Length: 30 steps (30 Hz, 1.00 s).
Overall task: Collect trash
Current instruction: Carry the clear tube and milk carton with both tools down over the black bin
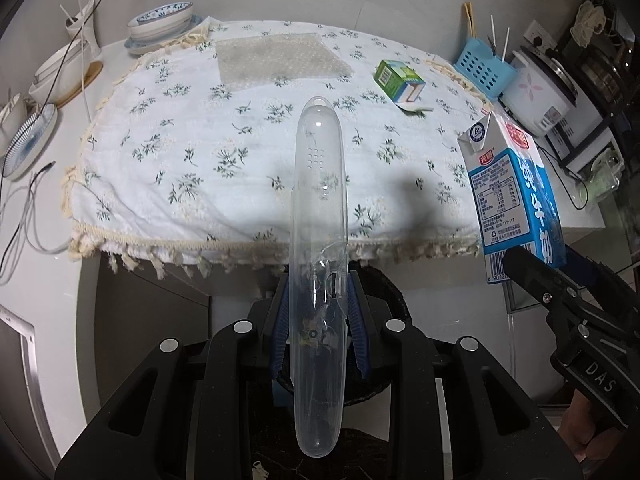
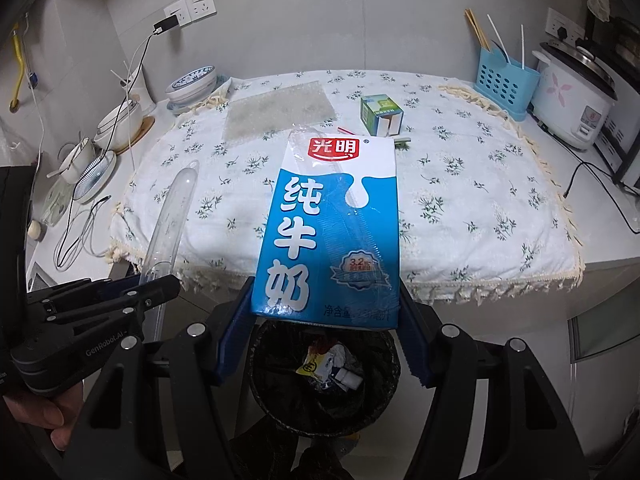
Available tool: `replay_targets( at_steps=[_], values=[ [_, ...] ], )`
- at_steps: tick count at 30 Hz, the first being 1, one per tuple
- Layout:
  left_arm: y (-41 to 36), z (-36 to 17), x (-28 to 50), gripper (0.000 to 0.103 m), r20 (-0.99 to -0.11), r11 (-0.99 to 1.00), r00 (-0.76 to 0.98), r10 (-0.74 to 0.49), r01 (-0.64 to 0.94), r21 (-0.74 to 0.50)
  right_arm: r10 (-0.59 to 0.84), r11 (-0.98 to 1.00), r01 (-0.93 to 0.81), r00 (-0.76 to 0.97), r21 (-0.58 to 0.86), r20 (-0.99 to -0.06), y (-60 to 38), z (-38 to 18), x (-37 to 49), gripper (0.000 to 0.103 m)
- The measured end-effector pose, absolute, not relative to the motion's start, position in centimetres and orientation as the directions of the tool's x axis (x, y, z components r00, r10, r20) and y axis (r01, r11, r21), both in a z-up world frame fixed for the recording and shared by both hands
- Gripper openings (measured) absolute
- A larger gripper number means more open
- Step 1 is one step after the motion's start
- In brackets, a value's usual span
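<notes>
My left gripper [image 1: 319,312] is shut on a long clear plastic case [image 1: 319,208], which sticks up between its blue pads. My right gripper [image 2: 326,320] is shut on a blue and white milk carton [image 2: 332,224], held by its lower end. Both hang in front of the table edge, over a black-lined trash bin [image 2: 324,380] on the floor with wrappers inside. In the left wrist view the carton [image 1: 512,184] shows at the right; in the right wrist view the clear case [image 2: 172,216] shows at the left. A small green box [image 2: 380,114] and a sheet of bubble wrap [image 2: 280,108] lie on the flowered tablecloth [image 2: 460,200].
Stacked bowls and plates [image 2: 192,84] stand at the table's left, with cables [image 2: 80,232] running over the counter. A blue utensil holder [image 2: 506,84] and a white rice cooker [image 2: 576,104] stand at the right. A hand [image 2: 36,420] shows at the lower left.
</notes>
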<state>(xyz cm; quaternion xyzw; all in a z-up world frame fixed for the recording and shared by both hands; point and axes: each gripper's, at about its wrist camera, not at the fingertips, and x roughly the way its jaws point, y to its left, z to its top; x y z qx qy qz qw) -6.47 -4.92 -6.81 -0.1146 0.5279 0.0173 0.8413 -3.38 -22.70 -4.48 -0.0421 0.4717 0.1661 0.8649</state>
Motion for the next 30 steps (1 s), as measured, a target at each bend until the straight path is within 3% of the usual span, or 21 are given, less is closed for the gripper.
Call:
replay_targets(
  at_steps=[30],
  values=[
    [-9.5, -16.4, -12.5, 0.026, -0.945, 0.976, 0.308, -0.107, -0.151, -0.159, 0.192, 0.935, -0.349, 0.365, 0.057, -0.911, -26.2, -14.4, -9.5, 0.062]
  ],
)
